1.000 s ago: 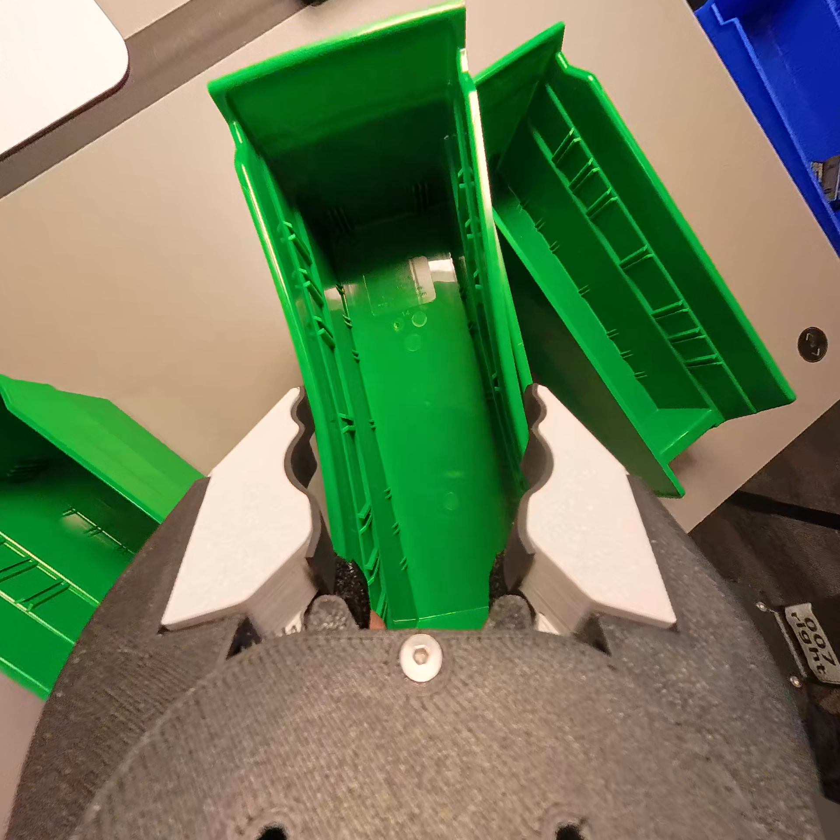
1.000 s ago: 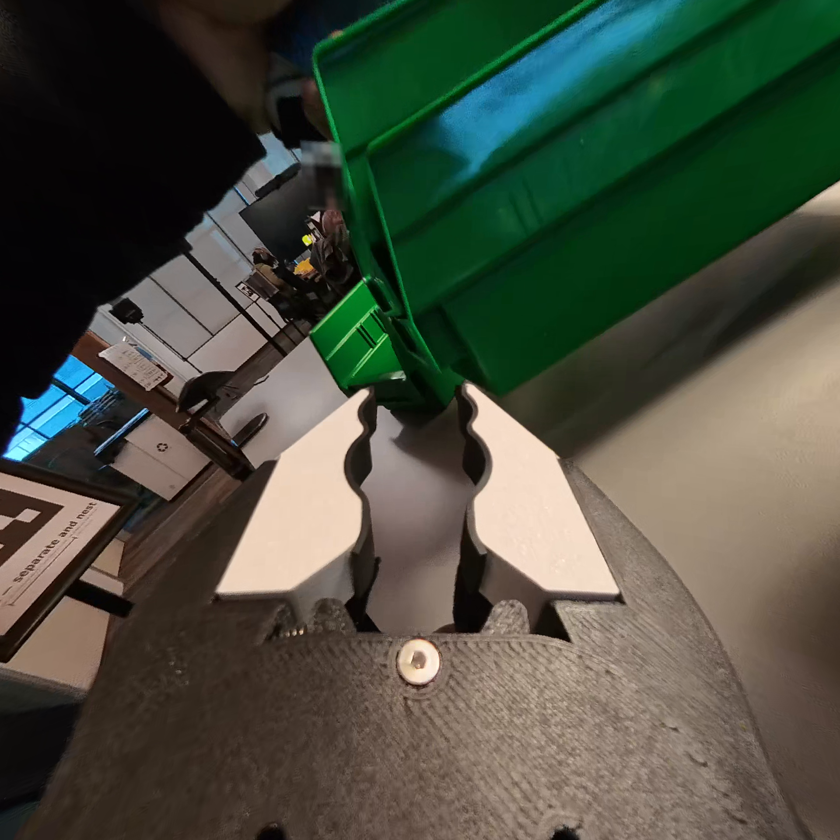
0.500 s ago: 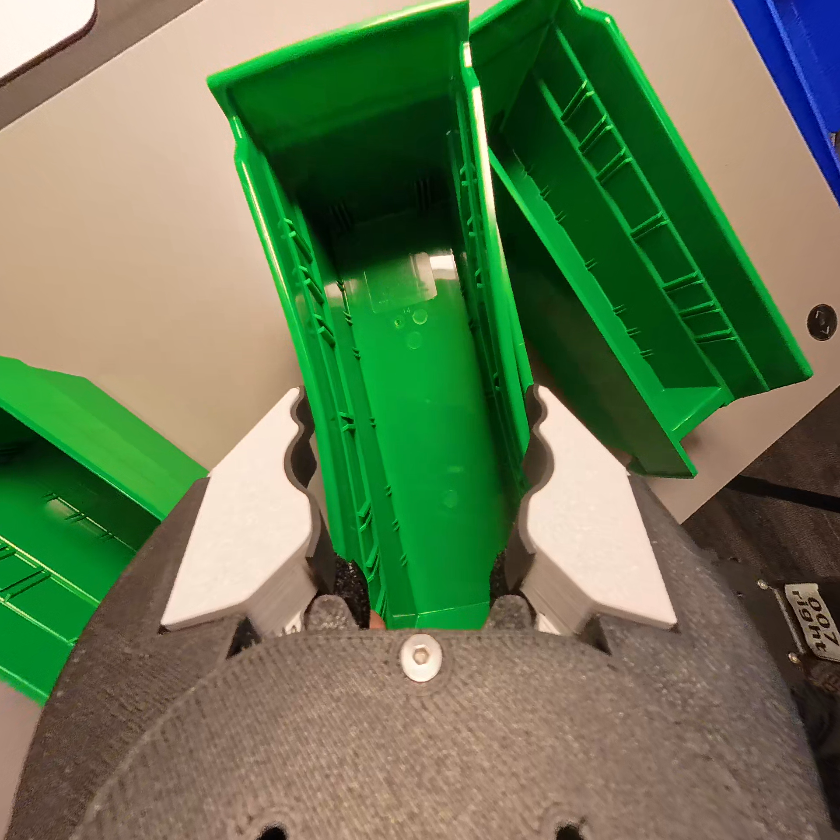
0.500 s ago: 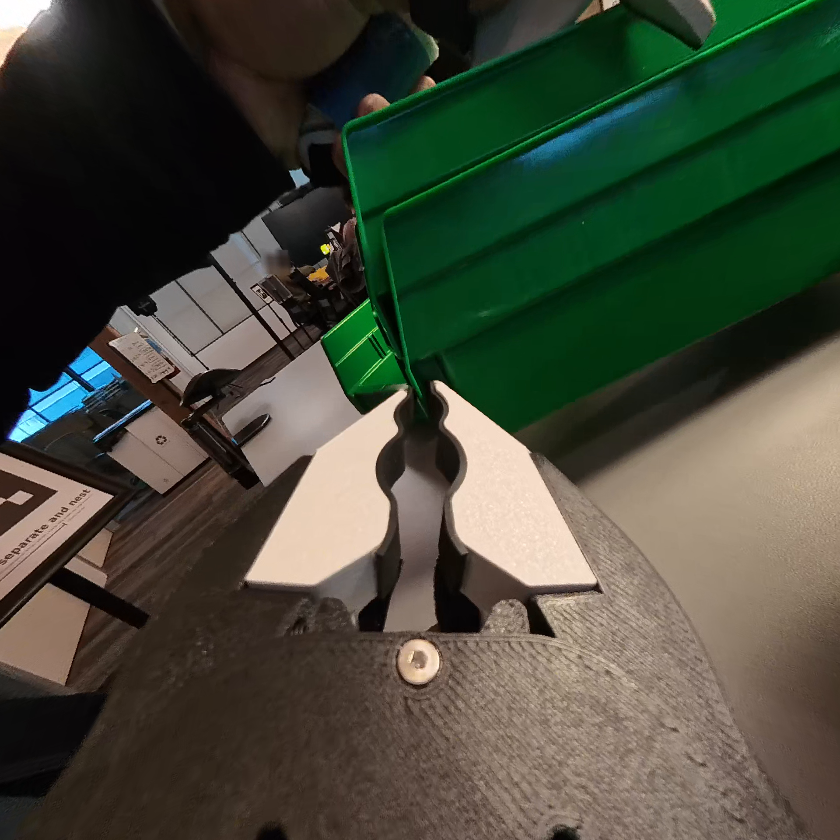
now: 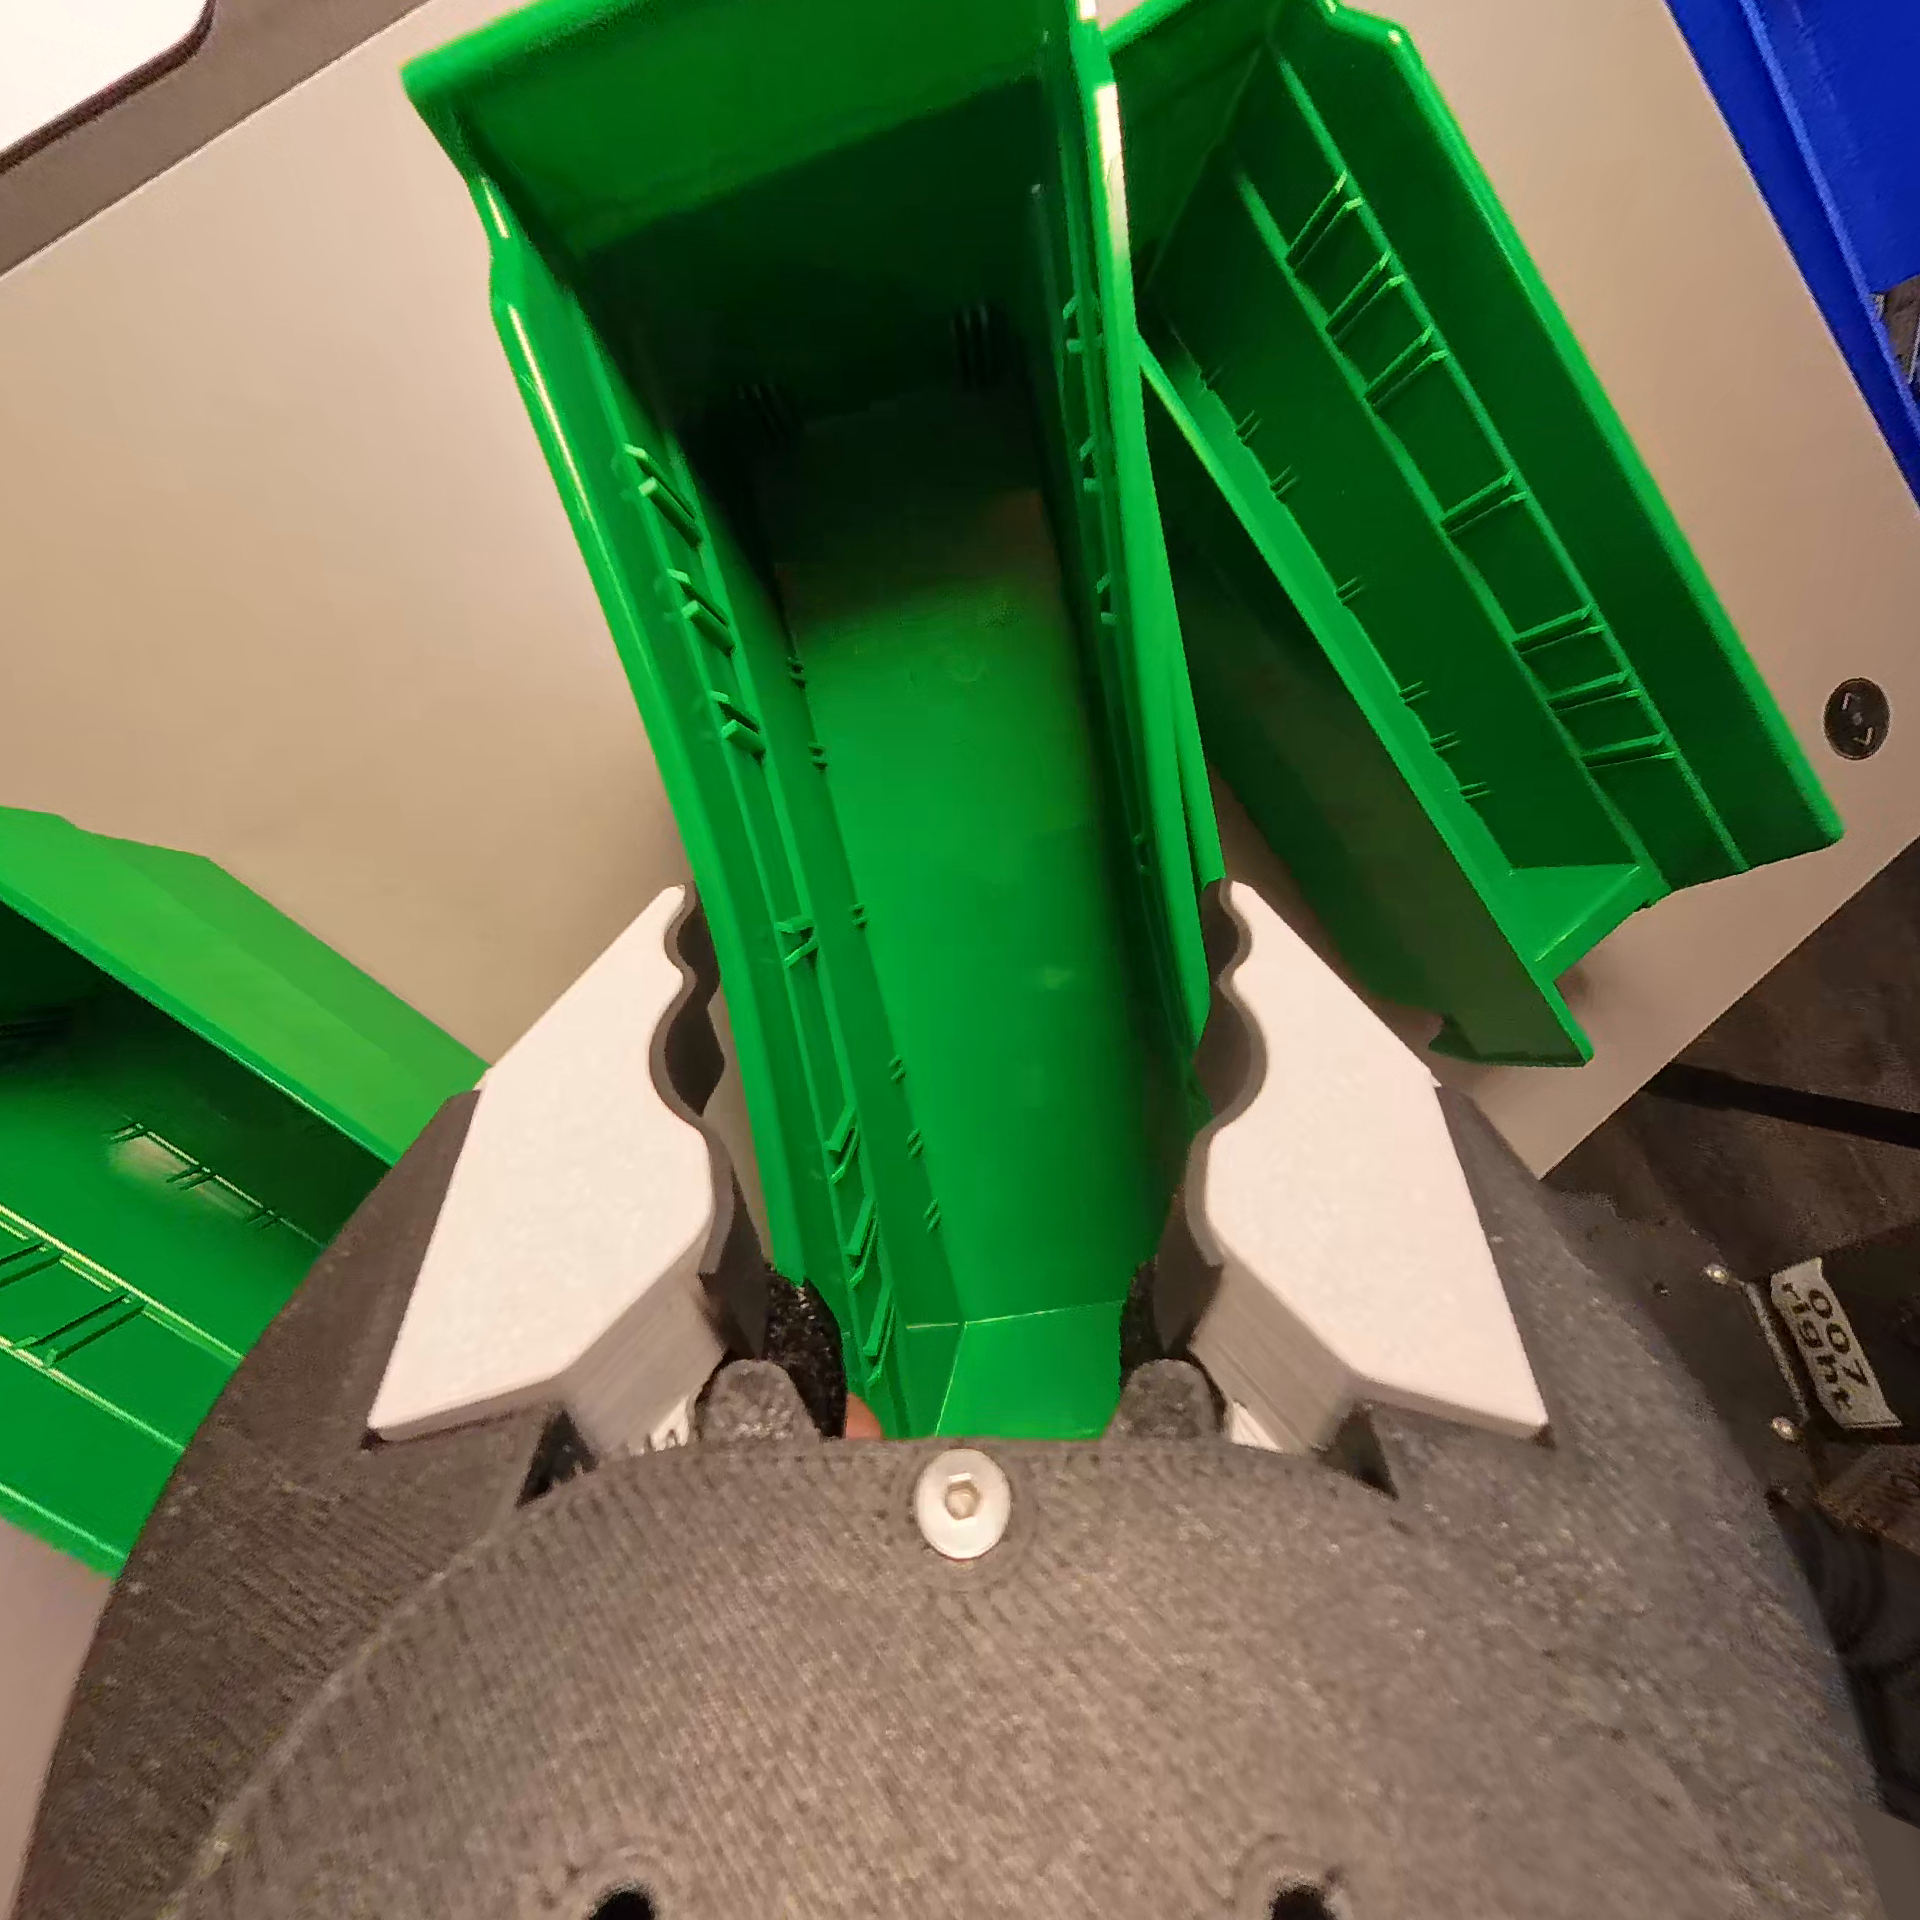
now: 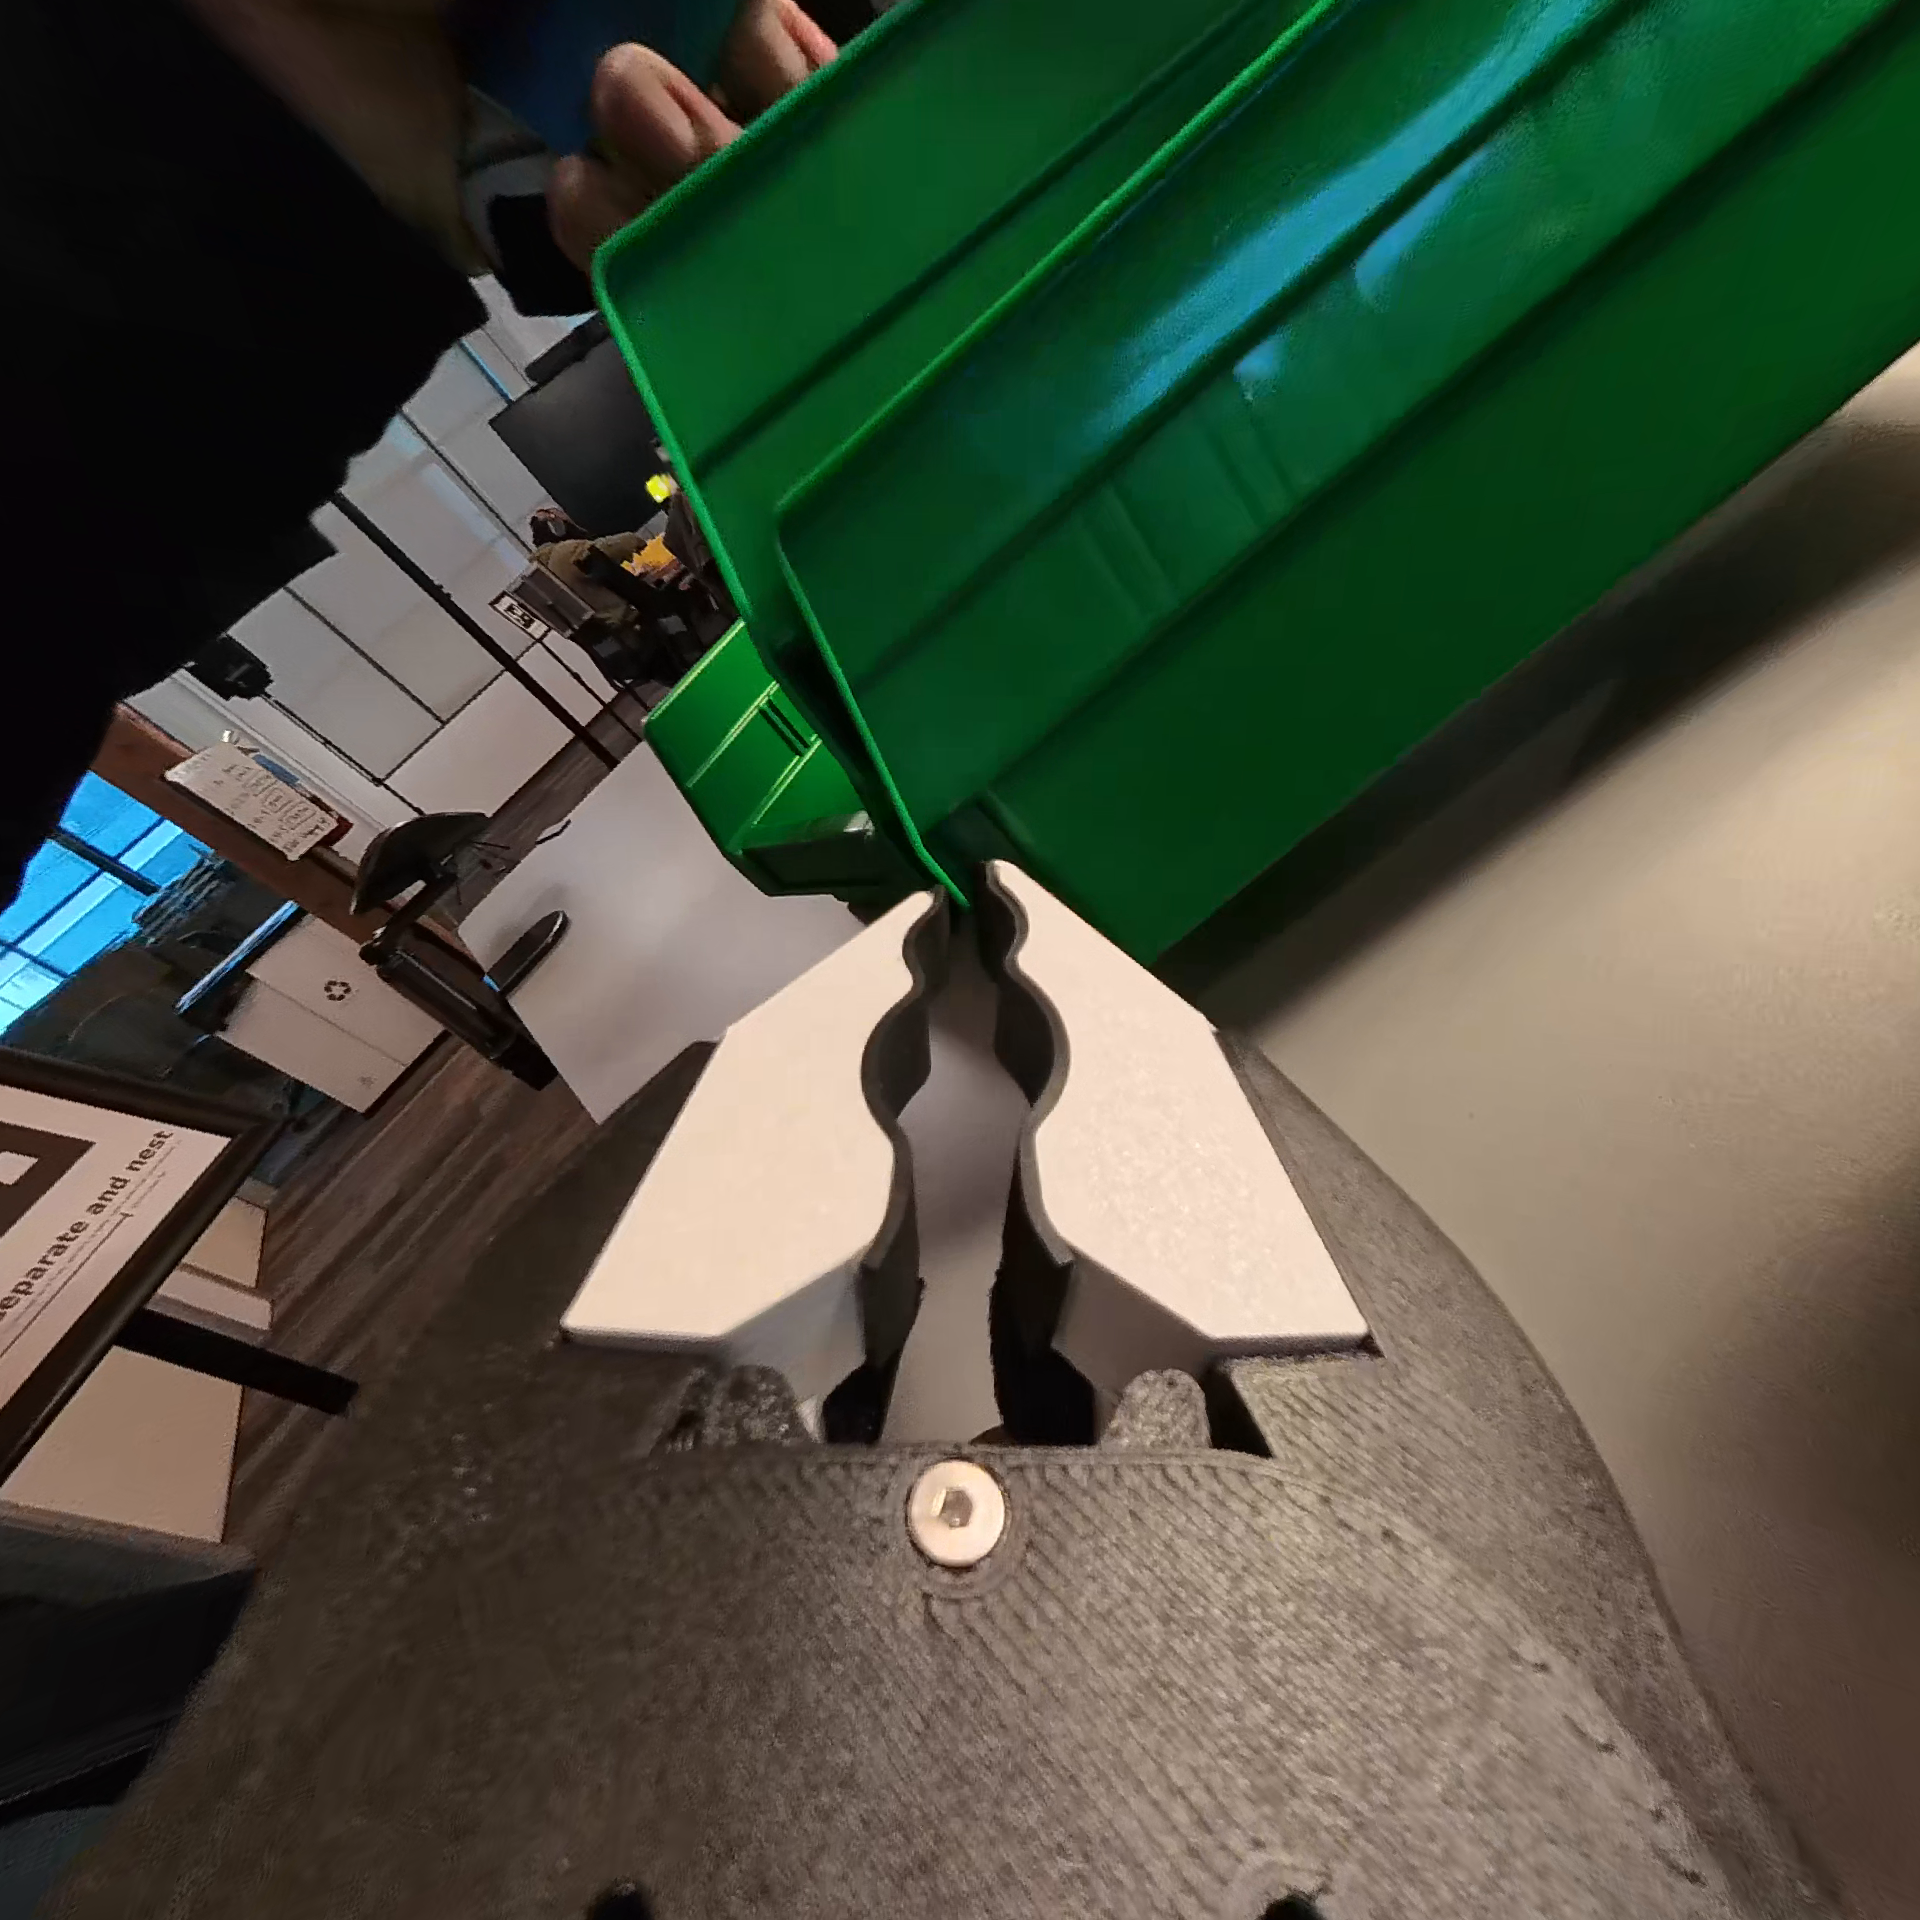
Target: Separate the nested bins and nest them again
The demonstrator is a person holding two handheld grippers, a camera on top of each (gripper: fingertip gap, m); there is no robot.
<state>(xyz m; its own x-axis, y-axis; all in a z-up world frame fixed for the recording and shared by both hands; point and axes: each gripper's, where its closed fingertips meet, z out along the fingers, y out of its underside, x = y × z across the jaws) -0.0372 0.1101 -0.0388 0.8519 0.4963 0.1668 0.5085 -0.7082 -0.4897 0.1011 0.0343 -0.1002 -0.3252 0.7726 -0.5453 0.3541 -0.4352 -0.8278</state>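
Note:
In the left wrist view, my left gripper [image 5: 956, 904] has its jaws wide apart and clamped on the side walls of a long green bin [image 5: 914, 520], holding it open side towards the camera above the grey table [image 5: 260, 520]. A second green bin [image 5: 1455, 540] leans against its right side, tilted. In the right wrist view, my right gripper [image 6: 966, 899] is pinched shut on the thin rim corner of this second bin [image 6: 1351, 520]. The bin in my left gripper [image 6: 831, 260] sits just behind it, with a person's fingers [image 6: 665, 114] above it.
A third green bin [image 5: 156, 1143] lies on the table at the left, and it also shows small in the right wrist view [image 6: 748, 758]. A blue bin [image 5: 1849, 156] sits at the far right. The table edge [image 5: 1662, 1039] runs near the right side. A framed sign [image 6: 83, 1226] stands at the left.
My right gripper's jaws closed from part open onto the second bin's rim corner. That bin has shifted up and to the right beside the bin my left gripper keeps holding.

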